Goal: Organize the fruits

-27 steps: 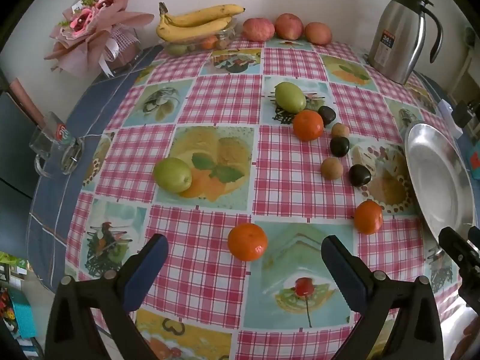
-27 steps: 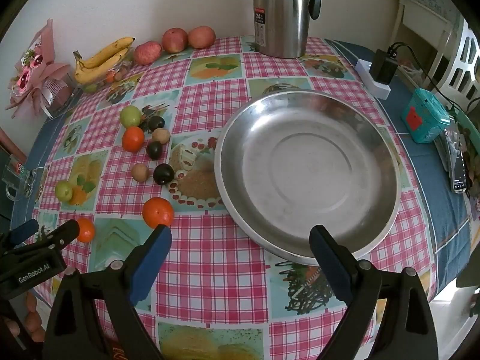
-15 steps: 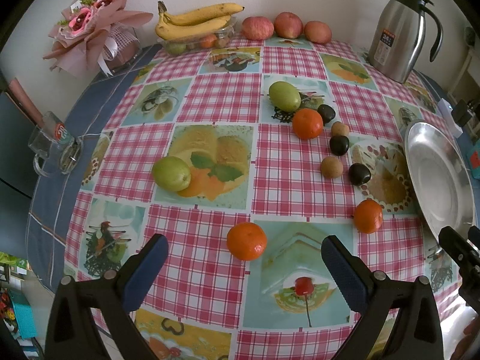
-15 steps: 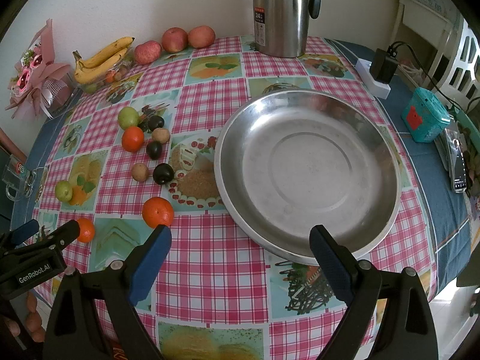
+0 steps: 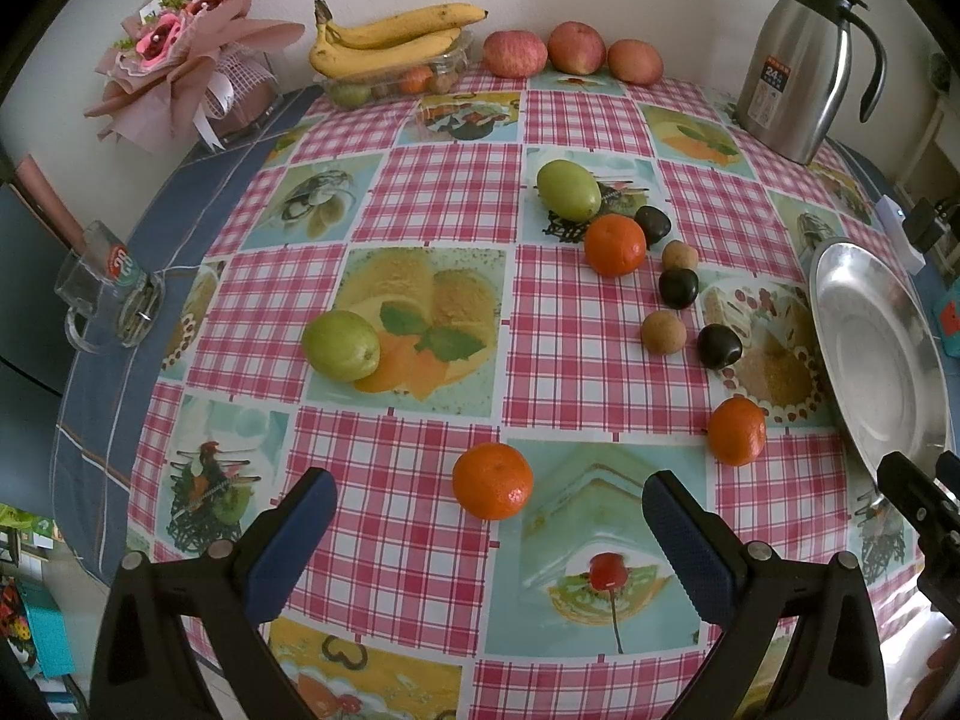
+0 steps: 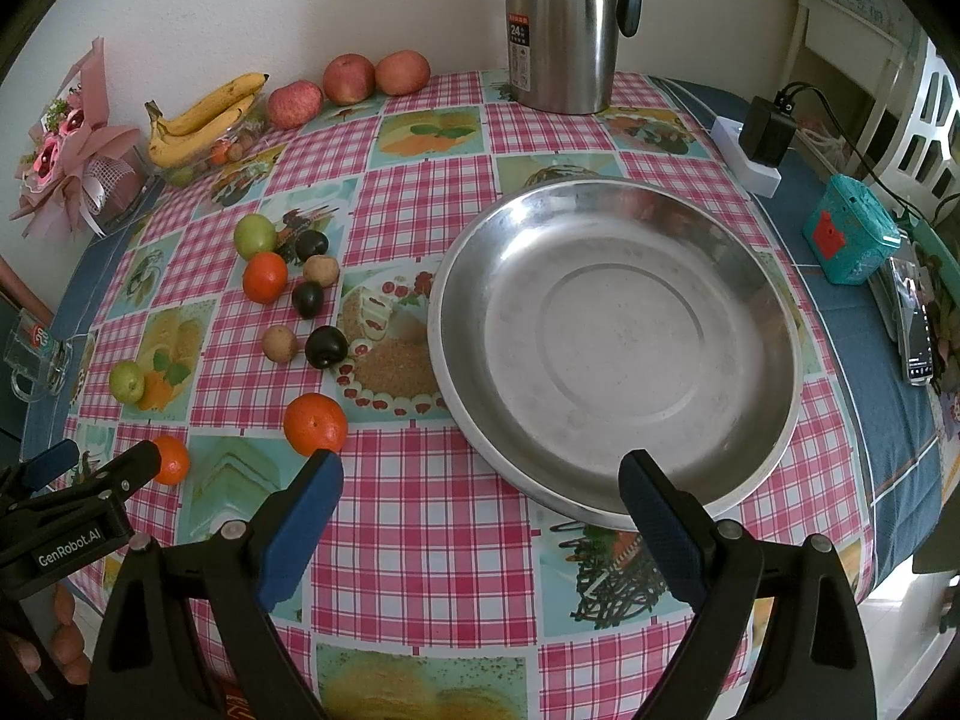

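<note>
The left gripper hangs over the near edge of the table, jaws wide apart and empty, just near of an orange. The right gripper is spread wide too, holding nothing, over the near rim of the steel plate. Left of the plate lie more oranges, green fruits, dark plums and brown longans. Bananas, apples and a steel jug stand far back.
</note>
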